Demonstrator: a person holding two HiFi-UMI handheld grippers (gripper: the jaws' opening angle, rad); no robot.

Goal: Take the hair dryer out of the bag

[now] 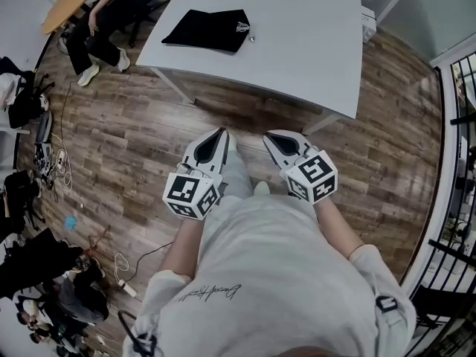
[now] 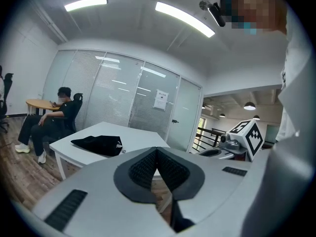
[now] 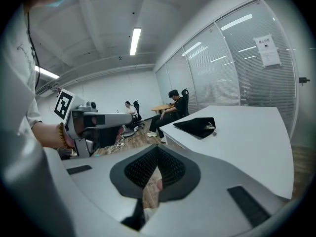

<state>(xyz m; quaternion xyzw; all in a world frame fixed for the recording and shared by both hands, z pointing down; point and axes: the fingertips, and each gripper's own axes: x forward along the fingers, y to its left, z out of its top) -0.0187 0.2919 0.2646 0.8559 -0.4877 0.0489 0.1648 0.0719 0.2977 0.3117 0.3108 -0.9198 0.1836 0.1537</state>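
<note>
A black drawstring bag (image 1: 208, 30) lies flat on the white table (image 1: 297, 43), toward its far left part. No hair dryer shows in any view. My left gripper (image 1: 220, 133) and right gripper (image 1: 268, 135) hang side by side in front of my body, over the wooden floor and short of the table's near edge. Both point toward the table, both are shut, and neither holds anything. In the left gripper view the bag (image 2: 97, 144) sits beyond the closed jaws, left of centre. In the right gripper view the bag (image 3: 196, 126) lies right of centre.
A person sits on a chair (image 1: 104, 21) at the far left beside a round wooden table (image 1: 68, 2). Bags and cables (image 1: 44, 162) litter the floor on the left. A black railing (image 1: 457, 199) runs along the right. Glass partitions (image 2: 123, 98) stand behind the table.
</note>
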